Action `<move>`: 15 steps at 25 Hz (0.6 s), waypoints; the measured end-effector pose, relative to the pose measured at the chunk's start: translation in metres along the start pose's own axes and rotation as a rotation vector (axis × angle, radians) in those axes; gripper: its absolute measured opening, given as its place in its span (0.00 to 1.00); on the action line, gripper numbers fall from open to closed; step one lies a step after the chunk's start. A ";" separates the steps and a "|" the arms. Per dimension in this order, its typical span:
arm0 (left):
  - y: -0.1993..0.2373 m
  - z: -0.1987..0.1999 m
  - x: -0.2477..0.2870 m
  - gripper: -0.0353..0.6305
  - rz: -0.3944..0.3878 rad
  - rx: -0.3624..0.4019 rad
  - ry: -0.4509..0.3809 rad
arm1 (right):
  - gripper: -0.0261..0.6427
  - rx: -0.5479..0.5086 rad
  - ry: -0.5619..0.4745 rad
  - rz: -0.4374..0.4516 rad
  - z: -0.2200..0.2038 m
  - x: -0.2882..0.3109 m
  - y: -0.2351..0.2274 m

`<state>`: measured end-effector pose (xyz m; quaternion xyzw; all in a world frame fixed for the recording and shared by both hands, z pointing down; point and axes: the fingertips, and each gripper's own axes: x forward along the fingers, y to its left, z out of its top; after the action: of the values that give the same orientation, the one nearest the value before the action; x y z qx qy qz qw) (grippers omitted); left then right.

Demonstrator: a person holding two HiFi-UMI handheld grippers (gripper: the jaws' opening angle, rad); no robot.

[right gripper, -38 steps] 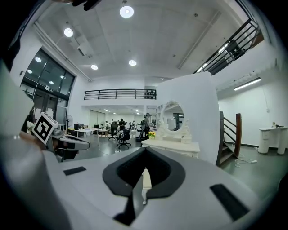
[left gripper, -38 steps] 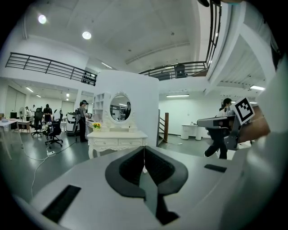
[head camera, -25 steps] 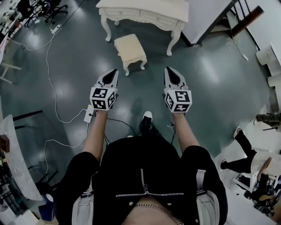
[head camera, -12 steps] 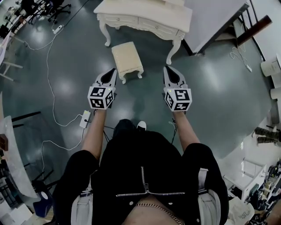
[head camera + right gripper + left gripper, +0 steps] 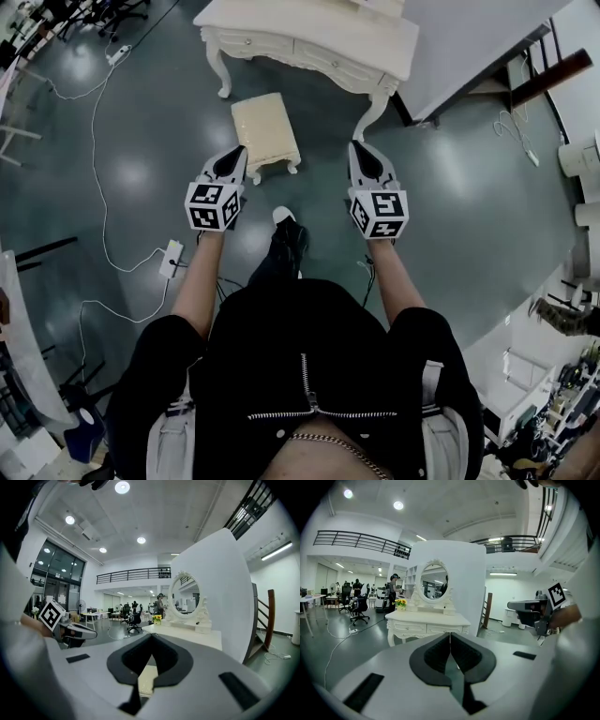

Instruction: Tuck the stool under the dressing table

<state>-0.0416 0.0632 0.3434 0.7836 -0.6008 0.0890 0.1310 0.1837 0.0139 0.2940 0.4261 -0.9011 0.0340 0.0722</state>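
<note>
Clothing is a black short-sleeved jacket with silver zips and a white-toed black shoe.

A big open office hall. Far left stand office chairs; a railed balcony runs overhead.

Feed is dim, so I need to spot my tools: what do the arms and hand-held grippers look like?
Matching left hand-held gripper and right hand-held gripper: pale grey pointed shells, black jaw pads, black-and-white marker cubes behind. Black short sleeves.
</note>
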 end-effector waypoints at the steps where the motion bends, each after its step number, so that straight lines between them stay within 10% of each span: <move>1: 0.005 0.000 0.010 0.09 0.005 -0.006 0.003 | 0.05 0.000 0.005 0.007 0.000 0.011 -0.005; 15: 0.109 0.040 0.131 0.09 0.130 -0.071 -0.005 | 0.05 -0.045 0.037 0.171 0.034 0.208 -0.043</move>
<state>-0.1127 -0.0961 0.3554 0.7378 -0.6537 0.0739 0.1511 0.0836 -0.1763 0.2931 0.3450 -0.9334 0.0277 0.0952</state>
